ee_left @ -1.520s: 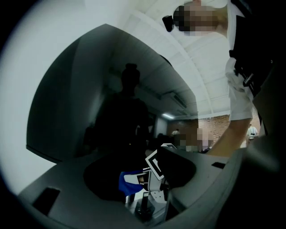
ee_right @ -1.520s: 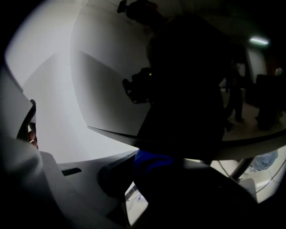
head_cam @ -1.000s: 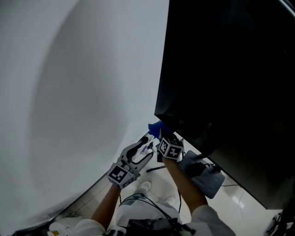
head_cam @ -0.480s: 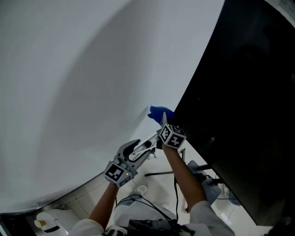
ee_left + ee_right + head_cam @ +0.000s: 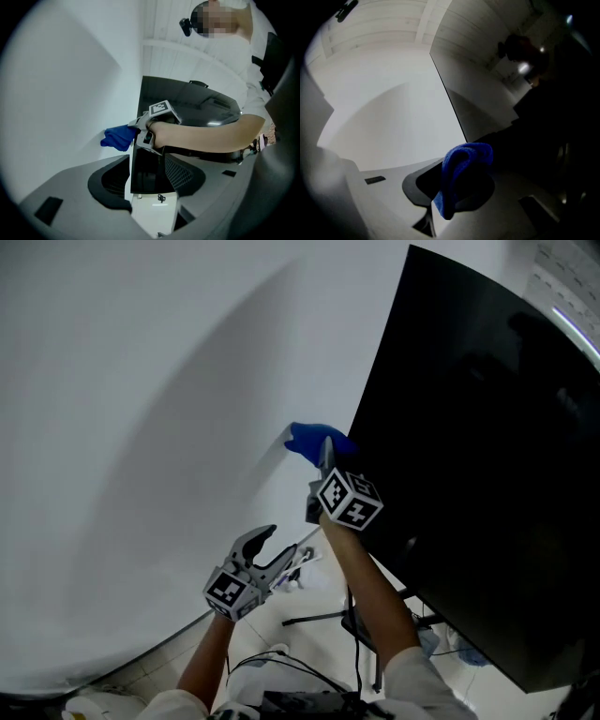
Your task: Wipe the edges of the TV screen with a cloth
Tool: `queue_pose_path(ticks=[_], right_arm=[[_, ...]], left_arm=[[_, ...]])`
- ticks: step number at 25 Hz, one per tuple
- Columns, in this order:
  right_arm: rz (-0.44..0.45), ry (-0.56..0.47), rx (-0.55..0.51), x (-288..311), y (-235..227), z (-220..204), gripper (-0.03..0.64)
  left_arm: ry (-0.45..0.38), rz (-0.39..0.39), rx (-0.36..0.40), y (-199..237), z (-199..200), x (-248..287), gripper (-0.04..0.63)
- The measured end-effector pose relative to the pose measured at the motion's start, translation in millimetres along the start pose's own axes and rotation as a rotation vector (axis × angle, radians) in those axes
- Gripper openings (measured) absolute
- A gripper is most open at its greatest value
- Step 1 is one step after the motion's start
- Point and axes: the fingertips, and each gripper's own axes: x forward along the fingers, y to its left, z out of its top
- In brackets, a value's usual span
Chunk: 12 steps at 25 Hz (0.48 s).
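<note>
While your right claw (image 5: 325, 456) grips the cloth (image 5: 309, 440) at the left edge of the TV (image 5: 487, 474), a hard drag could pull it free or let the claw scrape the screen. Your left claw (image 5: 289, 562) hangs closed and empty below that edge.

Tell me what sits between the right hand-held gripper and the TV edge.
The blue cloth, clamped in that hand-held gripper, lies at the TV edge; head view shows it.

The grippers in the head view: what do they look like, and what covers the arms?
Both the left gripper and the right gripper are grey-and-white hand-held tools, each carrying a cube with black-and-white square markers. Forearms are bare below short white sleeves.
</note>
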Motion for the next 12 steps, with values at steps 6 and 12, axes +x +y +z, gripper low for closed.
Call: queue_pose_path(ticks=[6, 12], right_arm=[[0.018, -0.146, 0.035, 8, 26, 95, 0.063], [0.077, -0.250, 0.026, 27, 57, 205, 0.064]], left_arm=[[-0.030, -0.030, 0.033, -18, 36, 14, 0.210], [-0.064, -0.034, 0.047, -15, 60, 30, 0.210]])
